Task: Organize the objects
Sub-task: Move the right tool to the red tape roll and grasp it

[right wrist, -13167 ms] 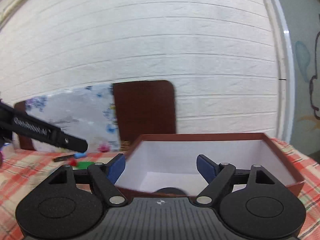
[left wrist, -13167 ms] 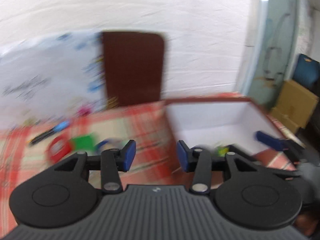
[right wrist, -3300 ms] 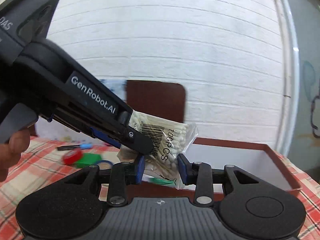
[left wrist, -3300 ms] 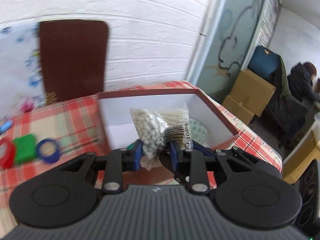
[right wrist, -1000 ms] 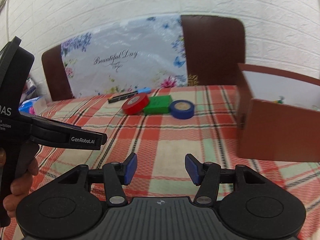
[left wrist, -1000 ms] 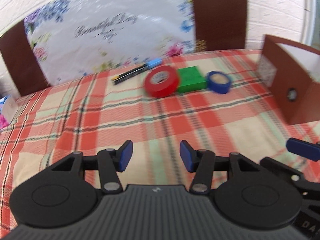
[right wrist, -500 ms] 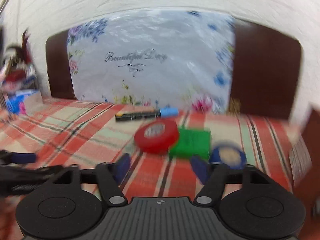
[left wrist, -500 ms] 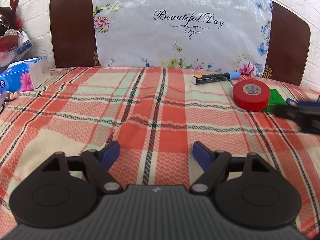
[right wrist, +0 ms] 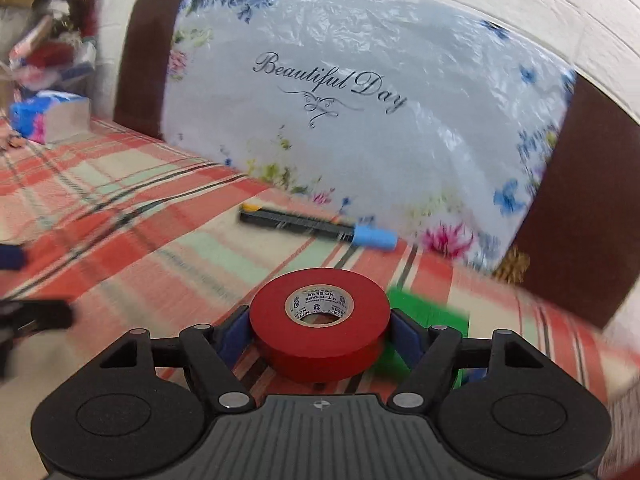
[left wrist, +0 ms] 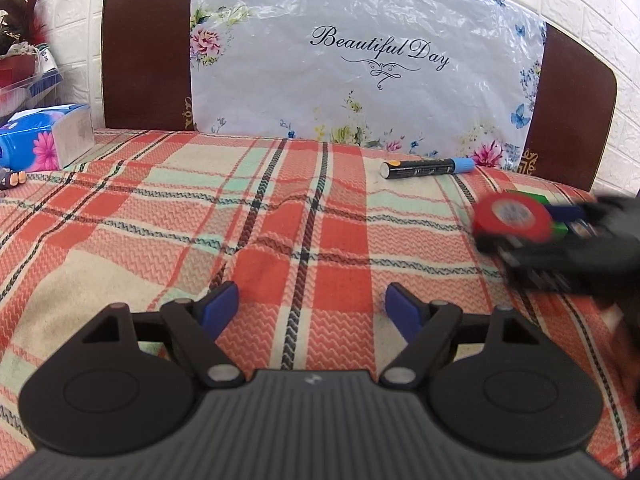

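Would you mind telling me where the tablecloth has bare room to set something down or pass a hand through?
The widest bare stretch of the tablecloth lies between the tissue pack and the marker, ahead of the open left gripper. It is crowded to the right, where the right gripper pinches the red tape roll beside the green block.

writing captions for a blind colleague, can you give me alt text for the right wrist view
The right gripper has its blue fingers against both sides of a red tape roll above a plaid tablecloth. Behind it lie a green block and a blue-capped marker.
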